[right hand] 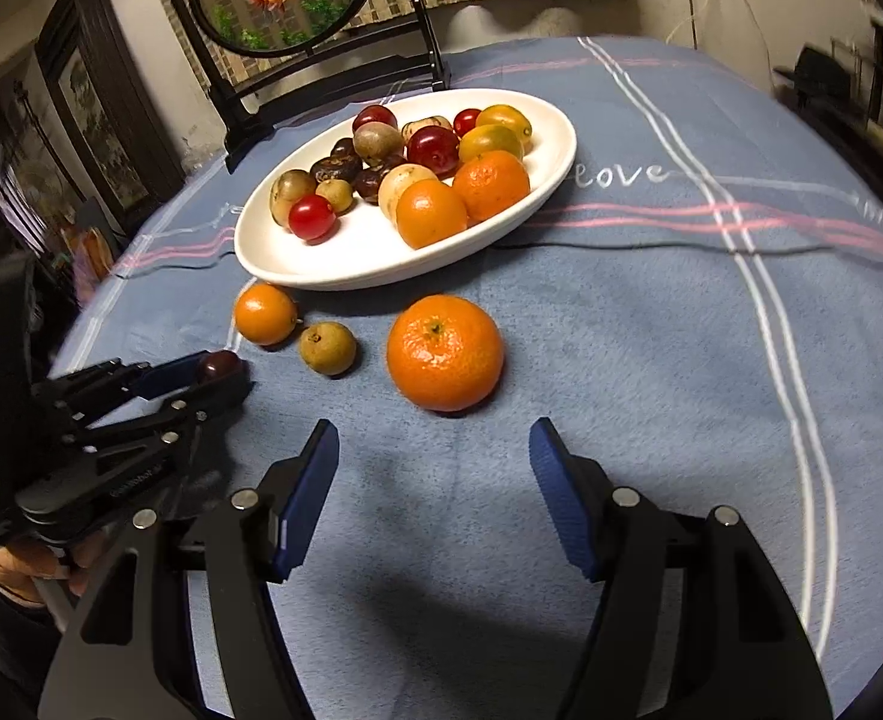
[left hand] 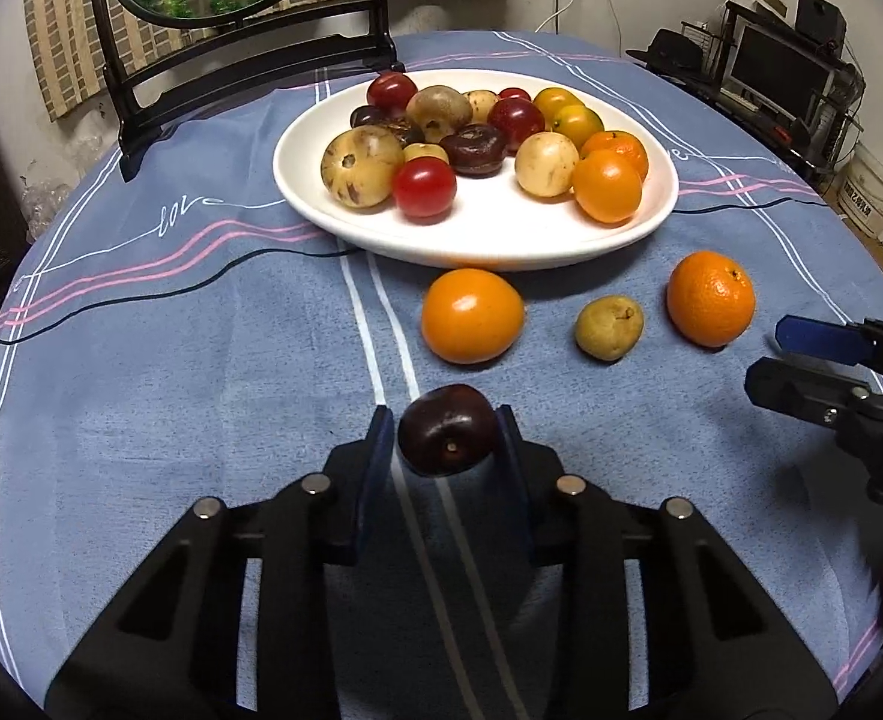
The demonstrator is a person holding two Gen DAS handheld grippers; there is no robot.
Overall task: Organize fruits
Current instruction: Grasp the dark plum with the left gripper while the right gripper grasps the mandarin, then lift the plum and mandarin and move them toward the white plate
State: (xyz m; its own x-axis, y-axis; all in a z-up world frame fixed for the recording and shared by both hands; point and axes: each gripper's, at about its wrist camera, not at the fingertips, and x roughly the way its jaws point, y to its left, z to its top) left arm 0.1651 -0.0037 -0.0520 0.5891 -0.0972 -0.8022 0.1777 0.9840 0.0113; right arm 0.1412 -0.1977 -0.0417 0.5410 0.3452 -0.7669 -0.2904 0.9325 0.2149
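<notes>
On the tablecloth (left hand: pixel 141 360), the plate (left hand: pixel 477 240) of fruit sits behind three loose pieces: a kumquat (left hand: pixel 472 315) at left just beside its rim, a longan (left hand: pixel 609 327) in the middle, a mandarin (left hand: pixel 710 297) at right. In front of them, a cherry (left hand: pixel 447 429) sits between the left gripper (left hand: pixel 446 438) fingers.

Blue striped tablecloth (left hand: pixel 141 360) — white plate (left hand: pixel 333 204)

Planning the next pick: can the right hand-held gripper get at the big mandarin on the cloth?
Probably yes: the mandarin lies just ahead of the open right hand-held gripper, with only bare cloth between.
</notes>
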